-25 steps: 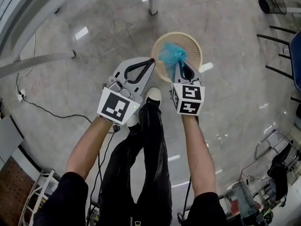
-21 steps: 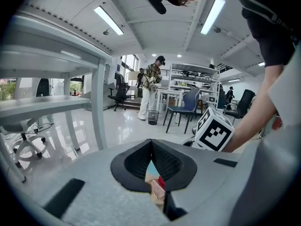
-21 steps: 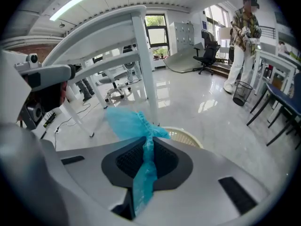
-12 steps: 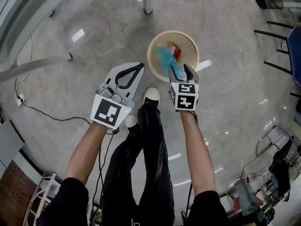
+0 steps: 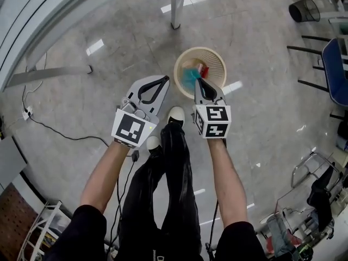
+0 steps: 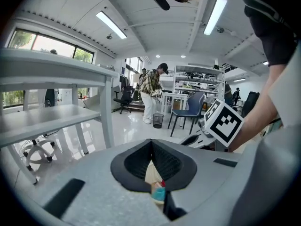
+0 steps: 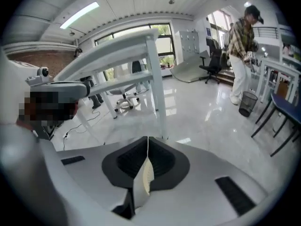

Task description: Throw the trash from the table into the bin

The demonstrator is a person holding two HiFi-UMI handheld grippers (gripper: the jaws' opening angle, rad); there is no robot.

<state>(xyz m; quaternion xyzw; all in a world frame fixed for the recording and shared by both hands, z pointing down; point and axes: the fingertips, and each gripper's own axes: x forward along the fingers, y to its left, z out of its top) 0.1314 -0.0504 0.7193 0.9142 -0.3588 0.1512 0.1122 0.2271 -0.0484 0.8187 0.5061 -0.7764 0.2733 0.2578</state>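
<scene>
Right claw [image 5: 203, 82], just snapped closed on nothing, hangs above the bin [image 5: 217, 57]; blue trash [image 5: 189, 76] lies inside, so that piece looks done.

Bin [image 5: 218, 56] stands on the floor [image 5: 109, 83] at upper centre of frame, below a table leg [image 5: 175, 4] at the top edge. Trash [image 5: 190, 75] lies inside the bin, lower left, with what appears to be a second piece [image 5: 204, 69] just right of it. A shoe [image 5: 176, 112] sits below the bin. A mesh wastebasket [image 5: 302, 8] stands at upper right, a chair [image 5: 334, 72] below it.
</scene>
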